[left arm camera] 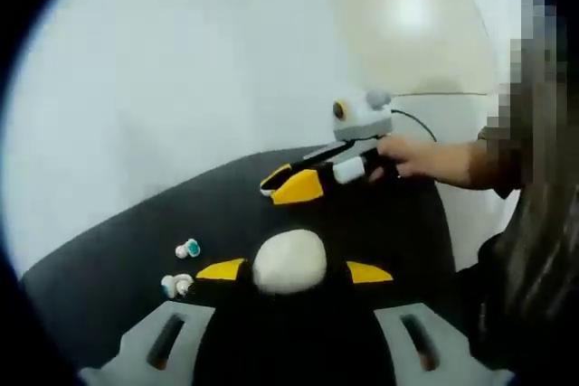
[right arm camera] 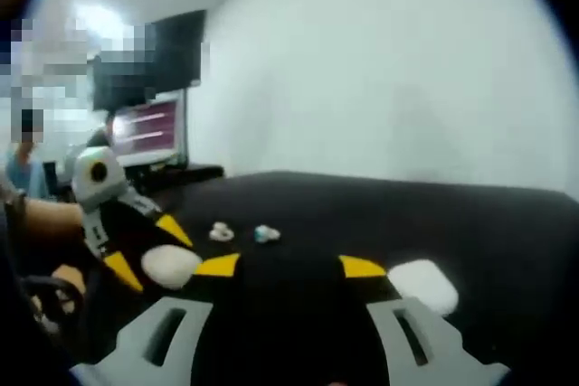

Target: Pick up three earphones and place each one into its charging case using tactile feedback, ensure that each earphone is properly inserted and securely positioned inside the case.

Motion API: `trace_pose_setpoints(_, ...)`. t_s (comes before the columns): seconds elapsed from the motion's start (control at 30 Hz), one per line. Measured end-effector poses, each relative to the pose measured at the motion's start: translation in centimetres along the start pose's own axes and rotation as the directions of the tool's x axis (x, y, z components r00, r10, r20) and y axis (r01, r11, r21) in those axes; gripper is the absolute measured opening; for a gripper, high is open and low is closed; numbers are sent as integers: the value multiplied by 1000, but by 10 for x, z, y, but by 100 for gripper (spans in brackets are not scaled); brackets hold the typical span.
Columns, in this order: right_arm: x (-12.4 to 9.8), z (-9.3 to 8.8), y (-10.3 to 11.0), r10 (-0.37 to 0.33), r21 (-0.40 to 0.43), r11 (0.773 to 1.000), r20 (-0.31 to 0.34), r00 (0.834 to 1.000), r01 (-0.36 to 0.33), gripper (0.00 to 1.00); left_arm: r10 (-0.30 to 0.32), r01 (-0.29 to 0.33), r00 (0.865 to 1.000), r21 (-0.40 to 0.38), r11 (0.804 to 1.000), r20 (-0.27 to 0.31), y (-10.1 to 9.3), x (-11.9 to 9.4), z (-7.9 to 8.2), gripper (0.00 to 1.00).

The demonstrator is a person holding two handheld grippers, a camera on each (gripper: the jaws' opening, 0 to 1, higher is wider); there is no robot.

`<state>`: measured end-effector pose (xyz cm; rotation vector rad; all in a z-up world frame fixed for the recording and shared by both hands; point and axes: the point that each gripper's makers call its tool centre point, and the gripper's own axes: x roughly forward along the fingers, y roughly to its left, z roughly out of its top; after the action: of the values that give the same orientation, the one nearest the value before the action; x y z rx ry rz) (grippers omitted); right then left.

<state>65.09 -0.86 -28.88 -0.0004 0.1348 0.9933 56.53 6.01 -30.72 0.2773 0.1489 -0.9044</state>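
So the left gripper [left arm camera: 294,270] has its yellow-tipped jaws clamped on a smooth white rounded charging case [left arm camera: 289,260]; you can see it pinched between them in the left gripper view, and from the right gripper view it's the same white blob [right arm camera: 170,264] held just above the black tabletop [right arm camera: 507,232] near its left edge. The right gripper [right arm camera: 289,266] has its jaws spread apart with nothing between the tips. In the left gripper view that gripper [left arm camera: 291,185] hangs in the air over the far part of the table, held by a person's hand [left arm camera: 412,156], jaws tilted down toward the surface.

Two small white earbuds with teal tips [left arm camera: 187,249] [left arm camera: 176,286] lie loose on the table towards its left edge, near each other but apart; the right gripper view shows them [right arm camera: 221,232] [right arm camera: 265,234] side by side just beyond the jaws. A second white case-like lump [right arm camera: 422,285] sits on the table just right of the right jaw. Can't spot a third bud, and can't tell whether the held case is open.

My guess is the step is going for a bud with the right gripper. I'd come in low and slow, straddle one bud only, pinch the body rather than the tip, and keep the case level in the left so seating can be felt rather than forced
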Motion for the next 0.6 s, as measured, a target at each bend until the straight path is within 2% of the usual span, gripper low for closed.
trace_pose_setpoints(0.03,1,2,7,38,26,999,8,999,-38,39,8,-8,999,15,1000,40,4,-3,5,39)
trace_pose_setpoints(0.07,0,4,19,115,65,991,15,993,-115,37,10,-11,998,6,1000,61,6,-6,8,39)
trace_pose_setpoints(0.1,-2,5,33,208,136,969,13,978,-208,34,10,-8,996,-29,1000,92,8,-8,12,39)
trace_pose_setpoints(0.13,-5,5,46,291,196,938,0,957,-285,34,13,-7,995,-54,999,97,10,-8,13,38)
trace_pose_setpoints(0.2,-8,1,67,422,222,889,-56,905,-401,35,0,5,996,-62,998,86,10,-8,11,37)
trace_pose_setpoints(0.3,2,-1,70,416,129,906,-88,905,-404,37,-32,36,997,-63,997,63,4,-5,8,36)
trace_pose_setpoints(0.33,5,-1,70,418,106,907,-97,903,-408,38,-43,47,997,-64,997,57,3,-5,6,36)
trace_pose_setpoints(0.4,11,-1,73,435,112,899,-107,894,-424,38,-53,56,997,-59,997,53,2,-4,6,36)
trace_pose_setpoints(0.47,15,0,84,502,175,859,-108,858,-481,38,-57,61,997,-62,996,57,1,-3,7,36)
trace_pose_setpoints(0.5,16,0,93,552,217,825,-105,827,-523,38,-55,59,997,-66,996,62,2,-4,7,36)
trace_pose_setpoints(0.53,18,-2,98,574,248,807,-115,811,-536,39,-54,58,996,-67,996,66,4,-4,8,36)
trace_pose_setpoints(0.57,21,-3,102,584,267,799,-124,803,-540,39,-51,56,996,-74,996,74,6,-4,9,36)
trace_pose_setpoints(0.6,24,-5,103,584,263,800,-133,801,-540,39,-49,55,996,-76,996,78,6,-4,9,36)
